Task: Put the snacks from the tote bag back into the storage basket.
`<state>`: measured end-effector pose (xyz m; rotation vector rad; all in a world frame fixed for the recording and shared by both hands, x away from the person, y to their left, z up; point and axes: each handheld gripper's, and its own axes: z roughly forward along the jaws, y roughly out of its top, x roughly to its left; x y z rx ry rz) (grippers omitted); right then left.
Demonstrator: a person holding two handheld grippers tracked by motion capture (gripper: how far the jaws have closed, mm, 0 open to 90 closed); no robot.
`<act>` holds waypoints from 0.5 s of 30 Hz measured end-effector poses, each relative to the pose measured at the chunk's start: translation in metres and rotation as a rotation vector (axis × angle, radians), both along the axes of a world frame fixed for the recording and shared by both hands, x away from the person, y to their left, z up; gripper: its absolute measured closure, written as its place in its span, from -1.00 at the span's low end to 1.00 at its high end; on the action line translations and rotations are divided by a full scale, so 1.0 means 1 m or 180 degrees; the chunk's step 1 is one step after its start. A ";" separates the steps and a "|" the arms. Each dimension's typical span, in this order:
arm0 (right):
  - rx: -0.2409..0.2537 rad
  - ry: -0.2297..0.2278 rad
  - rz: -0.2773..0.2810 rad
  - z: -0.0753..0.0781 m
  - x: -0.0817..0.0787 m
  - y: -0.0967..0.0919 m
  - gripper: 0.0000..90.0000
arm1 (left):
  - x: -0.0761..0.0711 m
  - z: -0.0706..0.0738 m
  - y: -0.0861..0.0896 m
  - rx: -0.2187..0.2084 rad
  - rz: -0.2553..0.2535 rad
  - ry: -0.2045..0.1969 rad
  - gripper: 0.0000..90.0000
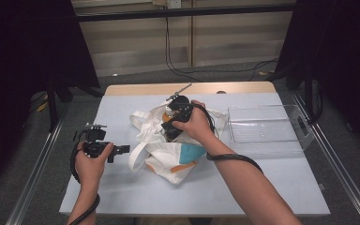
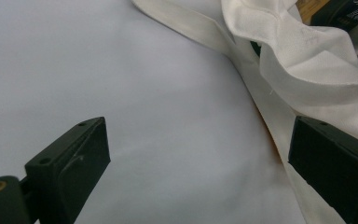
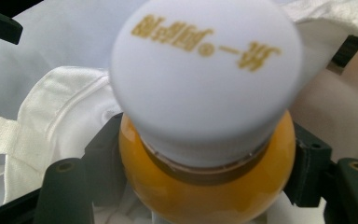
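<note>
- The bottle (image 3: 205,154), orange-filled with a broad white cap (image 3: 205,70) bearing gold lettering, stands in the mouth of the white tote bag (image 1: 168,152) at the middle of the table (image 1: 122,187).
- In the right gripper view the two black jaws flank the bottle's shoulder just below the cap, one on each side, seemingly touching the orange body; the contact itself is partly hidden by the cap.
- In the high view the right gripper (image 1: 173,123) points down into the bag's opening, with the right hand (image 1: 194,124) wrapped around it.
- The left gripper (image 2: 196,163) has its jaws spread wide with nothing between them, above bare table just beside the bag's strap (image 2: 191,23).
- In the high view the left gripper sits to the left of the bag, apart from it, held in the left hand (image 1: 91,161).
- A clear plastic bin (image 1: 267,126) sits to the right of the bag, near the table's right edge.
</note>
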<state>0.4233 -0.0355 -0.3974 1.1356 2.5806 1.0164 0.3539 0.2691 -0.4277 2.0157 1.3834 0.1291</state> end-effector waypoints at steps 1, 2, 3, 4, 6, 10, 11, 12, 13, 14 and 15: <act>0.0001 0.0005 -0.0004 0.000 0.000 0.000 -0.35 | 0.000 0.000 0.000 -0.0002 0.0000 0.0003 -0.89; 0.0003 0.0009 -0.0003 0.000 0.000 0.000 -0.35 | 0.000 0.000 0.000 0.0003 -0.0003 -0.0010 -0.89; 0.0004 0.0016 0.0003 0.000 0.000 0.000 -0.35 | 0.000 0.000 0.000 0.0006 -0.0001 -0.0008 -0.89; 0.0006 0.0022 -0.0001 0.000 0.000 0.000 -0.35 | 0.000 0.000 0.001 -0.0002 -0.0012 0.0010 -0.89; 0.0002 0.0020 -0.0005 0.001 0.000 0.000 -0.34 | 0.000 -0.001 0.001 -0.0026 0.0033 0.0002 -0.89; 0.0000 0.0025 -0.0028 0.001 0.000 0.000 -0.34 | 0.000 -0.001 0.002 0.0036 0.0011 0.0005 -0.88; -0.0002 0.0026 -0.0028 0.001 0.000 0.001 -0.34 | 0.000 -0.001 0.002 0.0041 -0.0001 0.0003 -0.88; -0.0005 0.0038 -0.0032 0.001 0.000 0.000 -0.34 | 0.000 -0.001 0.002 0.0029 -0.0012 0.0007 -0.88; -0.0012 0.0057 -0.0041 0.002 0.000 0.000 -0.34 | 0.000 0.000 0.002 0.0044 -0.0021 0.0002 -0.88; -0.0017 0.0072 -0.0058 0.002 0.000 0.000 -0.34 | 0.000 0.000 0.002 0.0076 -0.0035 0.0004 -0.88; -0.0021 0.0081 -0.0052 0.003 0.000 0.000 -0.34 | -0.001 0.000 0.002 0.0058 -0.0011 -0.0017 -0.88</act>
